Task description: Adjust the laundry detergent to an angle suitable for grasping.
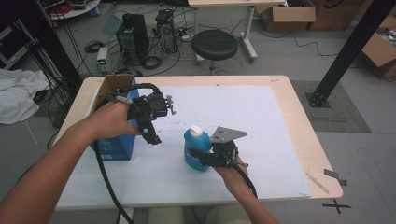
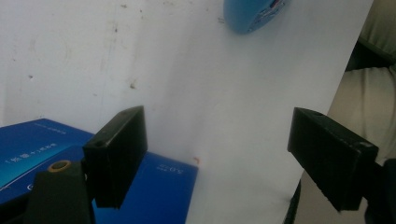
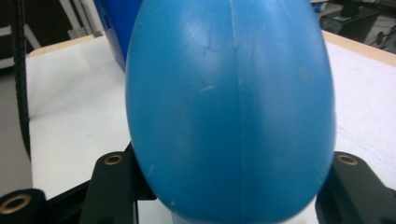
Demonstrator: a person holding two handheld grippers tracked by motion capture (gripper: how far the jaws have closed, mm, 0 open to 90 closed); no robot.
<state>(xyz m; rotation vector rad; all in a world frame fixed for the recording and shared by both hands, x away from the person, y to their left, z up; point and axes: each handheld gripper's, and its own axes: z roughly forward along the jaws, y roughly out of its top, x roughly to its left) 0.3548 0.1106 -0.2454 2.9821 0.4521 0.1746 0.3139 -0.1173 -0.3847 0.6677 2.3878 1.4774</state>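
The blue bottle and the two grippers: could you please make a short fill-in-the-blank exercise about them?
1. The right gripper is shut on the blue bottle, which has a ____ cap.
2. The jaws of the left gripper stand ____, with nothing between them.
3. The bottle stands upright on the ____ sheet that covers the table.
4. The blue box lies near the person's ____ hand.

Missing words: white; open; white; left
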